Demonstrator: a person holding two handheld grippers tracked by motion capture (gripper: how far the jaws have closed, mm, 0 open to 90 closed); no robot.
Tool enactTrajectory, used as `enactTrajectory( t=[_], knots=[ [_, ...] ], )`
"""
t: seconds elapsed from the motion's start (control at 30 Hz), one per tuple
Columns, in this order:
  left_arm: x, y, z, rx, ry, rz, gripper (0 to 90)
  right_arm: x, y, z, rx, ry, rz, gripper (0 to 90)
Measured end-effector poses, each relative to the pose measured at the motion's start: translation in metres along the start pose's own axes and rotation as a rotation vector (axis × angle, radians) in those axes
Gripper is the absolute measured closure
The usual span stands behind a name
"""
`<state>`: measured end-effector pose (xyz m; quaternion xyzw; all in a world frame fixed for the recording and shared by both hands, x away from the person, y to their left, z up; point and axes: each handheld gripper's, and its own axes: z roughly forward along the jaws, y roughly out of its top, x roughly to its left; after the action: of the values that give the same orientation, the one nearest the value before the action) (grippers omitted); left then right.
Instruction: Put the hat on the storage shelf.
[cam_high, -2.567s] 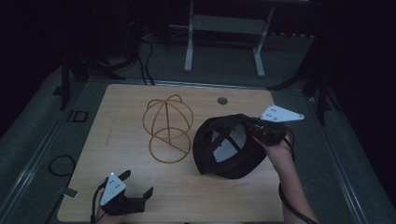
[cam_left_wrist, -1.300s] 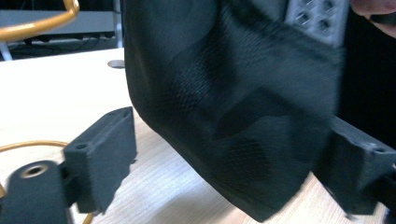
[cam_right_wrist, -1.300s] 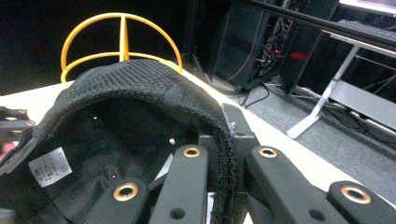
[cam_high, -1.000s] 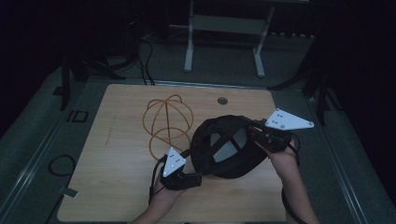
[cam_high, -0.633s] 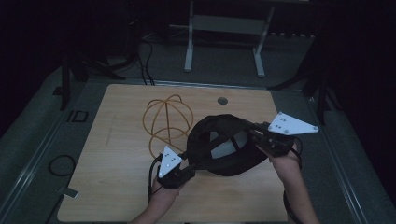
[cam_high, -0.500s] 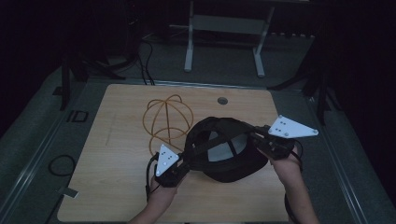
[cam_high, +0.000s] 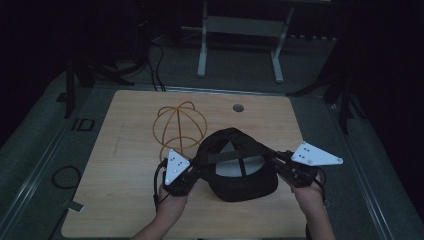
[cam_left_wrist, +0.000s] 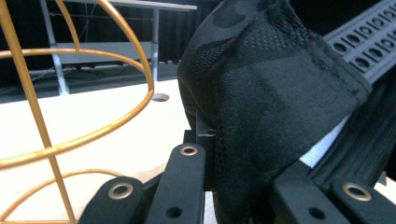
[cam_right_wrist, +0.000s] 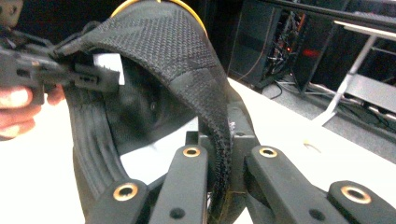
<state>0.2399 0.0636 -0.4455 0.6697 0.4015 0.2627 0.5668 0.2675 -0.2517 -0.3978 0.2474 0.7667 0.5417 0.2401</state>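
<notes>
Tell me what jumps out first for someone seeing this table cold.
A black cap lies open side up at the near middle of the wooden table, pinched at its rim from both sides by the left gripper and the right gripper. Just behind it, toward the left, stands a gold wire hat stand, bare and dome-shaped.
</notes>
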Motion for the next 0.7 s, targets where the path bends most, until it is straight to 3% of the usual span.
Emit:
enactTrajectory(
  t=[0.3,0.5,0.63,0.7],
  knots=[
    [-0.003,0.014,0.005,-0.012,0.014,0.025,87.7,0.007,-0.023,-0.008,0.006,0.006,0.041,87.8],
    [-0.007,0.024,0.01,-0.001,-0.006,0.079,87.8,0.013,-0.036,-0.016,0.003,0.005,0.086,86.3],
    [-0.013,0.028,0.011,-0.011,-0.032,0.101,88.0,0.012,-0.041,-0.025,0.002,0.021,0.113,72.4],
    [-0.016,0.033,0.01,-0.018,-0.048,0.102,88.0,0.013,-0.043,-0.027,0.009,0.022,0.121,69.9]
  ],
)
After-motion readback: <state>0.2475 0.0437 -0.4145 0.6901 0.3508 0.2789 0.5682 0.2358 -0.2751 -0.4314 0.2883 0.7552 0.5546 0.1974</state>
